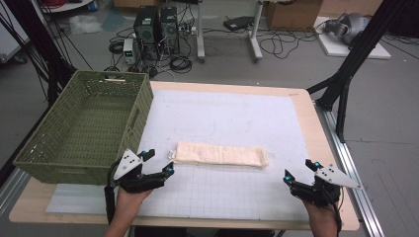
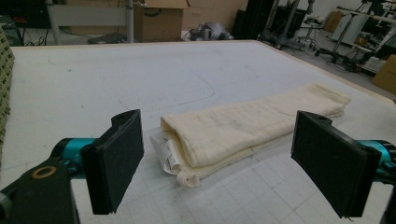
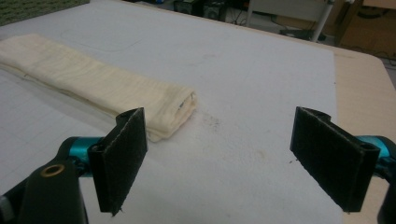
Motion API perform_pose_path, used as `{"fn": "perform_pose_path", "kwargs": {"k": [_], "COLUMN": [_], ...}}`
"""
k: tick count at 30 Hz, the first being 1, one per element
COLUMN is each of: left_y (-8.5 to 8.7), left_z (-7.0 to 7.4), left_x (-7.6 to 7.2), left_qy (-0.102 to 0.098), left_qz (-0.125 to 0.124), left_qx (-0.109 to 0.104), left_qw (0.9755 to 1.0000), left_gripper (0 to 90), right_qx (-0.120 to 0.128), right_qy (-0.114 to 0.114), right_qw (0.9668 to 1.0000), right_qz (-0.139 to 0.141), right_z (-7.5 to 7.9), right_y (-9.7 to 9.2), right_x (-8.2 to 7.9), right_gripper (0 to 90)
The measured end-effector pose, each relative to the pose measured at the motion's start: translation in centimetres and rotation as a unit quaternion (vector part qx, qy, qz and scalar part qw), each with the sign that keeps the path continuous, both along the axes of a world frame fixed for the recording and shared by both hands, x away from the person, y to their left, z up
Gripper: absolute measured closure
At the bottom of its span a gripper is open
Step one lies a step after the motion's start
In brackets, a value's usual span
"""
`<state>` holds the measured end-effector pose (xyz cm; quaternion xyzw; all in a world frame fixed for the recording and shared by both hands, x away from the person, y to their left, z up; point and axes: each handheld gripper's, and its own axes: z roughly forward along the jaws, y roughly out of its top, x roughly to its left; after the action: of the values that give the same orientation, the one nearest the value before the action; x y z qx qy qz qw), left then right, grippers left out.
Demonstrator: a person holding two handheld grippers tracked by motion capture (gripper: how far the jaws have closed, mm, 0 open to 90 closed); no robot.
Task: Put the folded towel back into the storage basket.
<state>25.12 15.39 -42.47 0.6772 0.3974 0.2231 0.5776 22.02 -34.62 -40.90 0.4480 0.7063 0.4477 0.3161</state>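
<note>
Towel (image 1: 221, 155) lies folded on the table (image 1: 296, 128); both tools, left tool (image 1: 157, 164) and right tool (image 1: 298, 168), gape empty, so each should pinch every layer at its nearer end.

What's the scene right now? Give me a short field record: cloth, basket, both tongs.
cloth: cream folded cloth, long strip lying flat on the white mat, a tag at its left end
basket: green woven basket at the table's left side, inside looks empty
left tongs: left tongs open, at the cloth's left end, not touching
right tongs: right tongs open, to the right of the cloth's right end, clear of it
held: nothing in either tongs
</note>
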Motion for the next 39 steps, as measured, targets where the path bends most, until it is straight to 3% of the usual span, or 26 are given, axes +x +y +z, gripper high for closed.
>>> {"fn": "perform_pose_path", "kwargs": {"k": [8, 12, 15, 25, 30, 39], "left_y": [-0.5, -0.9, -1.3, -2.5, -3.2, -3.7], "left_z": [-0.1, 0.4, 1.0, 2.8, 2.6, 1.8], "left_x": [0.4, 1.6, 2.2, 4.0, 4.7, 5.6], "left_qy": [0.014, 0.040, 0.040, 0.033, 0.054, 0.099], "left_qz": [-0.011, -0.020, -0.040, -0.044, -0.055, -0.048], "left_qx": [0.014, 0.020, 0.021, 0.028, 0.037, 0.049], "left_qw": [0.9997, 0.9988, 0.9982, 0.9981, 0.9963, 0.9927], "left_gripper": [16.9, 17.9, 18.0, 17.8, 17.6, 20.1], "right_qx": [0.004, 0.005, 0.001, 0.004, 0.004, -0.011], "right_qy": [0.009, 0.013, 0.010, 0.009, -0.002, -0.004], "right_qw": [0.9999, 0.9999, 0.9999, 0.9999, 1.0000, 0.9998], "right_qz": [0.003, 0.003, 0.006, 0.007, 0.008, 0.014], "right_z": [-0.1, -0.3, -0.2, -0.2, 0.0, 0.0], "right_y": [0.1, 0.2, 0.3, 0.1, 0.2, 0.4], "right_x": [0.0, 0.1, 0.1, 0.0, -0.1, 0.0], "right_gripper": [17.3, 17.3, 17.4, 17.5, 17.4, 17.5]}}
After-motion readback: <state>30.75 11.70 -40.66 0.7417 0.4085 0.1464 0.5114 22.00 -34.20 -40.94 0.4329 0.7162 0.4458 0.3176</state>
